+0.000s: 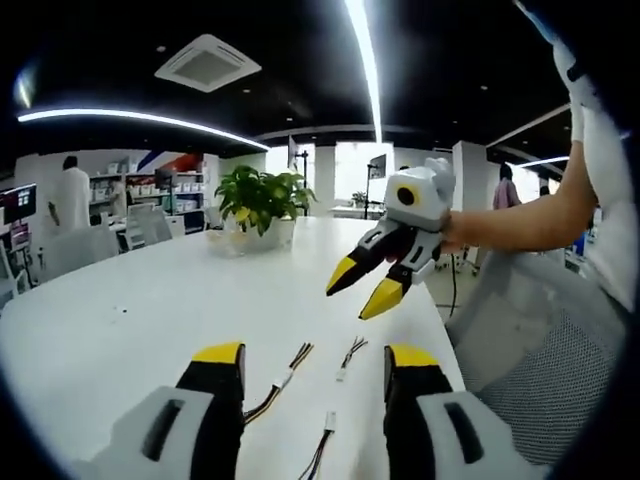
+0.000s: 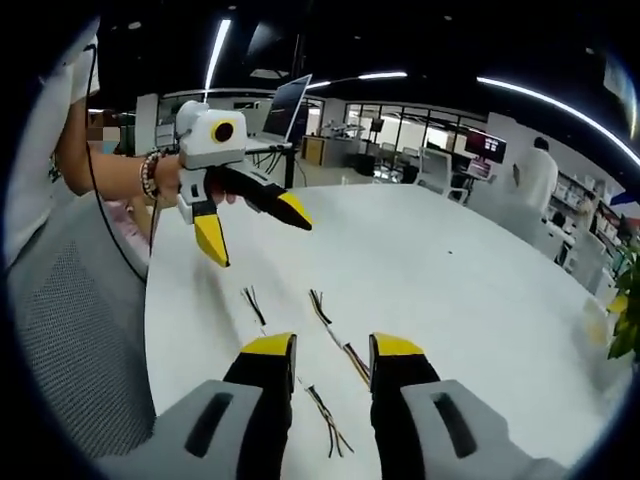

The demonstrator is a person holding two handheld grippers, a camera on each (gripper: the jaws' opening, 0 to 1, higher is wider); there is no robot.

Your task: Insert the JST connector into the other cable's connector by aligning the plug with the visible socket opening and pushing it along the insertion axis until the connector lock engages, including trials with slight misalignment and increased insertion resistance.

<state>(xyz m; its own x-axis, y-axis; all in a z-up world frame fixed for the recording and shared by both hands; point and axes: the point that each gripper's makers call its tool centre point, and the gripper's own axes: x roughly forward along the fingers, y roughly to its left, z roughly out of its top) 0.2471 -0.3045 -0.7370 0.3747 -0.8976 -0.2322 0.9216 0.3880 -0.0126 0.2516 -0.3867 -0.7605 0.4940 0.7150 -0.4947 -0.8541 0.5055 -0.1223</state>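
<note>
Three short wired JST cables lie on the white table [image 1: 150,300]. In the left gripper view one cable [image 1: 283,378] lies beside my left jaw, a second [image 1: 349,356] between the jaws further out, and a third [image 1: 324,432] close in. My left gripper [image 1: 315,355] is open above them and holds nothing. My right gripper [image 1: 360,288] comes in from the right, open, hovering above the table. In the right gripper view my right gripper [image 2: 332,347] is open over a cable [image 2: 335,330], with other cables [image 2: 252,303] [image 2: 325,415] nearby. The left gripper [image 2: 253,230] hangs open at the upper left.
A potted plant [image 1: 260,200] stands at the table's far side. A grey mesh chair [image 1: 545,375] sits at the table's edge, beside the person's arm [image 1: 520,220]. A monitor [image 2: 286,105] stands beyond the table. People and desks are in the background.
</note>
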